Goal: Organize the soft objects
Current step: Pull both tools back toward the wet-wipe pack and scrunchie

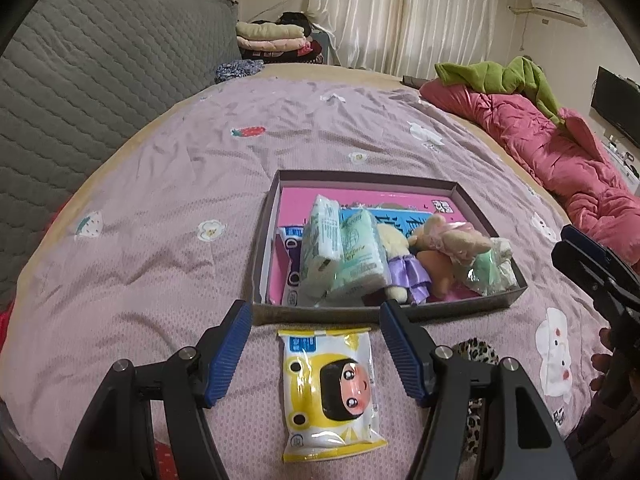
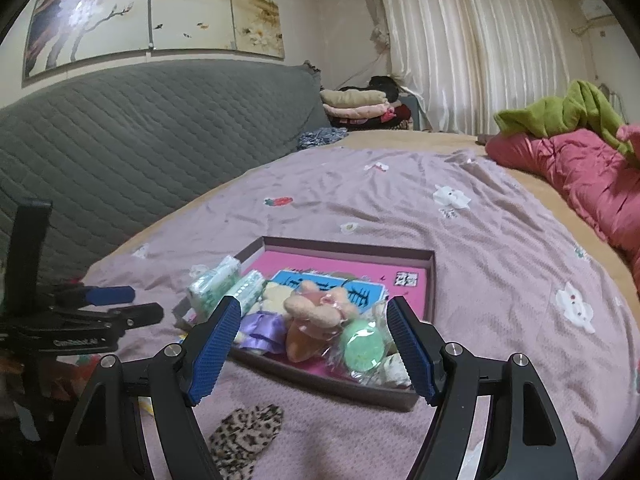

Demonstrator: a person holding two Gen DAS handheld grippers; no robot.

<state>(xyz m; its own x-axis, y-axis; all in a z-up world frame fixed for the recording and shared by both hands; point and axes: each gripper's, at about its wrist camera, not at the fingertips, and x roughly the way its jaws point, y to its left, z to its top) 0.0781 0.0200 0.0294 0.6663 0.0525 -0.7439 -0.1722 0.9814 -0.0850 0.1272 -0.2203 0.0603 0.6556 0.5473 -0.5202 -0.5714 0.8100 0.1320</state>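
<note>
A shallow brown box (image 1: 400, 314) (image 2: 430, 280) lies on the lilac bedspread, holding green tissue packs (image 1: 344, 252) (image 2: 224, 284), plush dolls (image 1: 448, 240) (image 2: 320, 312) and a bagged green item (image 1: 492, 272) (image 2: 362, 346). In front of the box lies a yellow-and-white packet with a cartoon face (image 1: 330, 392), flat between the wide-spread fingers of my left gripper (image 1: 316, 320), which is open and not touching it. My right gripper (image 2: 310, 316) is open too, hovering before the box's near corner with nothing in it. A leopard-print soft item (image 2: 244, 436) (image 1: 476, 360) lies under it.
A grey quilted headboard (image 1: 92, 80) (image 2: 140, 136) runs along the left. A rumpled pink duvet (image 1: 560, 152) (image 2: 580, 176) with a green garment (image 1: 504, 76) fills the bed's right side. Folded clothes (image 1: 272, 38) are stacked at the back. Bare bedspread (image 1: 140, 216) stretches left of the box.
</note>
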